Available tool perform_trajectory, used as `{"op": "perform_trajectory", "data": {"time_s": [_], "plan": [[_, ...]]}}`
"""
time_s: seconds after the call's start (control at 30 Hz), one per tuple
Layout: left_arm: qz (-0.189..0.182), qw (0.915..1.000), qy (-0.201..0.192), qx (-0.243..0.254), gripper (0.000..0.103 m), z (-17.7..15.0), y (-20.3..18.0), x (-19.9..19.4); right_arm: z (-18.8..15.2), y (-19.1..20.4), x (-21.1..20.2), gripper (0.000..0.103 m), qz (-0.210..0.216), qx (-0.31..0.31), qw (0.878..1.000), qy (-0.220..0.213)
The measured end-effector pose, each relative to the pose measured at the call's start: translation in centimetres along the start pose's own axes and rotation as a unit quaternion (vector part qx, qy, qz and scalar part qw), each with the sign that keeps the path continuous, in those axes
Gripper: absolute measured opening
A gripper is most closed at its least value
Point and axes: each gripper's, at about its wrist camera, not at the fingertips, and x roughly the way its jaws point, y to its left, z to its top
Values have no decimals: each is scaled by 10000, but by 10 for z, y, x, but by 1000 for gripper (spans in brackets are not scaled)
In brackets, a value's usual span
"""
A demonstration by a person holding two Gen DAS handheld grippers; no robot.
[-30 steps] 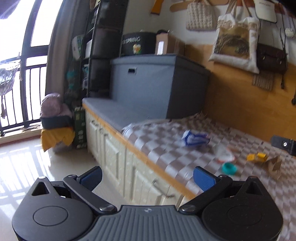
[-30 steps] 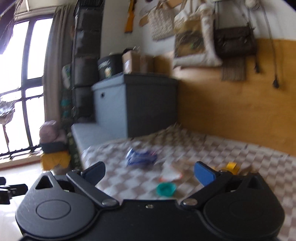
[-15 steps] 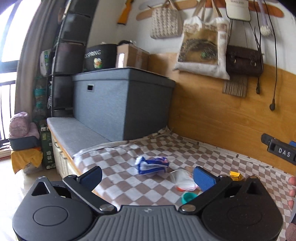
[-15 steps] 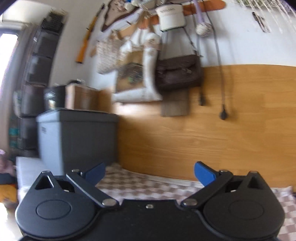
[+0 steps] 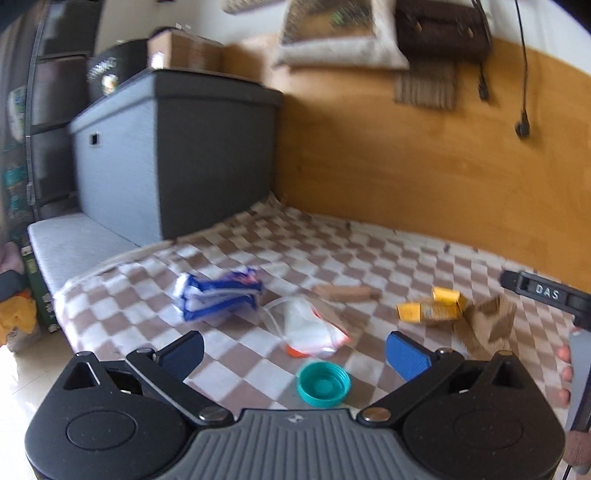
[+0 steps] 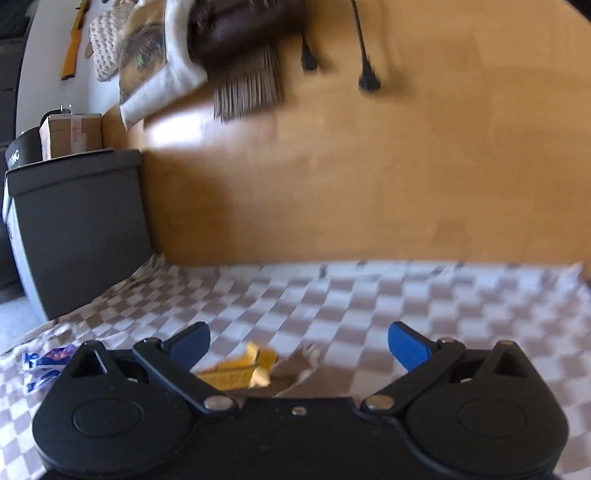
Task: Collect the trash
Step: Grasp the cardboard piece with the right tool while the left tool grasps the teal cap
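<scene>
Checked cloth (image 5: 369,254) fills more of the left view than before; the left gripper (image 5: 295,350), jaws apart, now hangs over the teal cap (image 5: 324,384), wrappers beyond; in the right view the right gripper (image 6: 299,345), spread wide, has dropped from the wall toward the yellow carton (image 6: 240,371).

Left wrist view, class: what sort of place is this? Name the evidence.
Probably a lived-in home room: a checkered blanket over a bench, bags hanging on the wood-panelled wall, and a grey storage box beside it.

On the blanket (image 5: 369,258), a bottle cap (image 5: 324,384) lies before a wrapper (image 5: 314,328).
</scene>
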Motion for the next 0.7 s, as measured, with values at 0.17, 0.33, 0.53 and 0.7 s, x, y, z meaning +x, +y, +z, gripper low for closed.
{"op": "perform_trajectory", "data": {"time_s": [0.17,0.33,0.53,0.7], "plan": [[-181,9995,238,68,103,-14,-8,29,-25,8,24,103,294,-1080,9936,170],[-227,9982,547,65,103,-25,-8,52,-35,21,44,103,392,-1811,9815,476],[-354,9956,842,195,103,-36,-5,74,-50,34,63,103,198,-2709,9595,748],[-343,9939,956,429,88,-43,-7,88,-52,34,69,103,203,-2755,9567,921]]}}
